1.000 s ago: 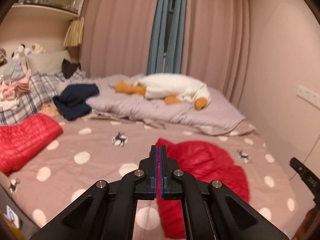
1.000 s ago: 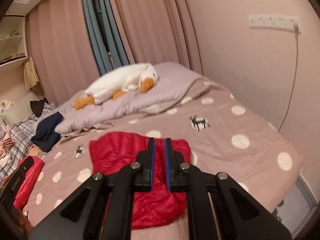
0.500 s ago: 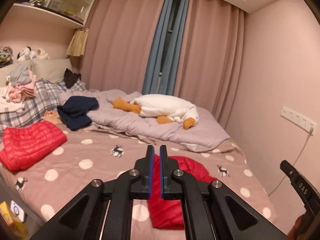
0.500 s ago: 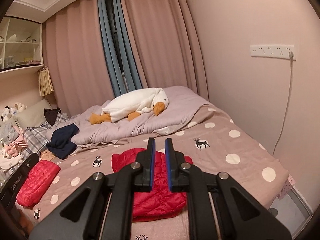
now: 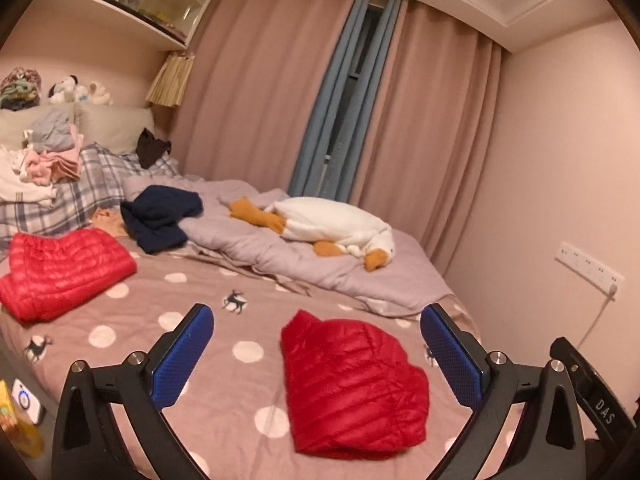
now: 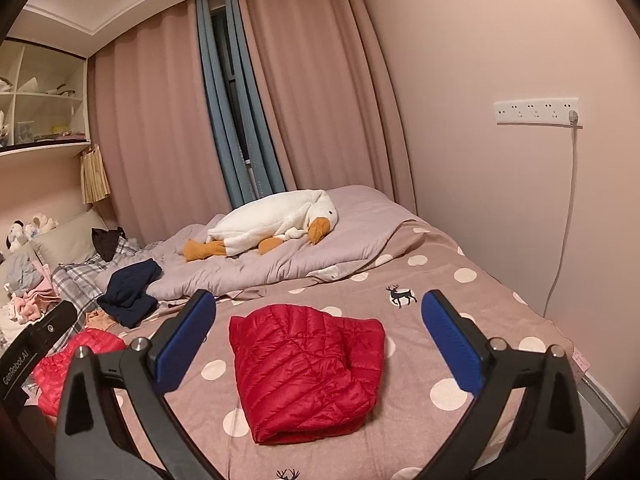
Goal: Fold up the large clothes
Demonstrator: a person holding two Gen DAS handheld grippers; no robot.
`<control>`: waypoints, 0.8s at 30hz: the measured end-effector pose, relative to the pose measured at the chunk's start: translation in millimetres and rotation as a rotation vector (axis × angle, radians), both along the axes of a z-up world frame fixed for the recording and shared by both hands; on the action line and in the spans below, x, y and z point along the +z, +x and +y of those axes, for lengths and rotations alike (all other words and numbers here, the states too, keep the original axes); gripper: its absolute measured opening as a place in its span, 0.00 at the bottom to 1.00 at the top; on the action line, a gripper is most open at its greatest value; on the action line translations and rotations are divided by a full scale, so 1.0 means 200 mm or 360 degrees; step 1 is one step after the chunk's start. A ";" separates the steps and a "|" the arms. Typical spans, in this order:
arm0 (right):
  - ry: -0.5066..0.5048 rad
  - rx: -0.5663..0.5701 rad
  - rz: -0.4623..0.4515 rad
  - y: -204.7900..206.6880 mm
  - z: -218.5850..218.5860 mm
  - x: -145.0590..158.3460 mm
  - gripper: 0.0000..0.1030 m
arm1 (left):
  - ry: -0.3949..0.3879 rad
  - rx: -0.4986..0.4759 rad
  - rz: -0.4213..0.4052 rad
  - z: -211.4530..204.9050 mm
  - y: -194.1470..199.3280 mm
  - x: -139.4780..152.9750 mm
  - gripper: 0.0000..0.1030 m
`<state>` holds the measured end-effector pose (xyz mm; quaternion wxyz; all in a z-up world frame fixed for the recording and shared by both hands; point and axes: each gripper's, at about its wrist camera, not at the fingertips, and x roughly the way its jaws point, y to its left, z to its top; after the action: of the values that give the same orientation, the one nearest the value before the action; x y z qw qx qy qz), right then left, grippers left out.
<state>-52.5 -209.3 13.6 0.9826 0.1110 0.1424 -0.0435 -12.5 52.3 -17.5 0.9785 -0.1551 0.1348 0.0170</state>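
A folded red down jacket (image 5: 352, 384) lies on the polka-dot bed sheet (image 5: 200, 304); it also shows in the right wrist view (image 6: 308, 364). My left gripper (image 5: 320, 356) is open and empty, held back above the jacket. My right gripper (image 6: 320, 344) is open and empty too, with the jacket framed between its blue pads (image 6: 448, 344). A second folded red jacket (image 5: 60, 272) lies at the left of the bed, also in the right wrist view (image 6: 68, 364).
A white plush goose (image 5: 336, 228) lies on a lilac duvet (image 5: 320, 268) at the back. A dark navy garment (image 5: 160, 216) and a pile of clothes (image 5: 44, 160) sit by the pillows. The wall with a power strip (image 6: 536, 112) bounds the right side.
Both grippers have opened from shut and pulled up and back from the folded red jacket, which stays flat on the bed.
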 end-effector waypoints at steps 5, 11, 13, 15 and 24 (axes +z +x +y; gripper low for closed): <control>-0.0017 0.0006 0.0003 0.00 0.02 0.01 1.00 | 0.0030 0.0010 0.0011 -0.03 0.00 -0.02 0.99; -0.0033 0.0004 -0.0011 -0.01 0.01 0.01 1.00 | 0.0052 -0.0026 0.0002 -0.08 -0.04 -0.02 0.99; -0.0028 -0.0001 -0.0002 0.00 0.00 0.01 1.00 | 0.0068 -0.0037 0.0008 -0.10 -0.05 -0.01 0.99; -0.0026 0.0005 0.0001 0.00 0.00 0.01 1.00 | 0.0073 -0.0044 0.0006 -0.11 -0.05 -0.01 0.99; -0.0036 0.0002 -0.0009 0.00 0.00 0.02 1.00 | 0.0085 -0.0033 0.0038 -0.11 -0.04 0.00 0.99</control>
<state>-52.7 -209.2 18.5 0.9842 0.0999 0.1392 -0.0441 -20.8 30.1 -17.2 0.9807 -0.1275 0.1475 0.0122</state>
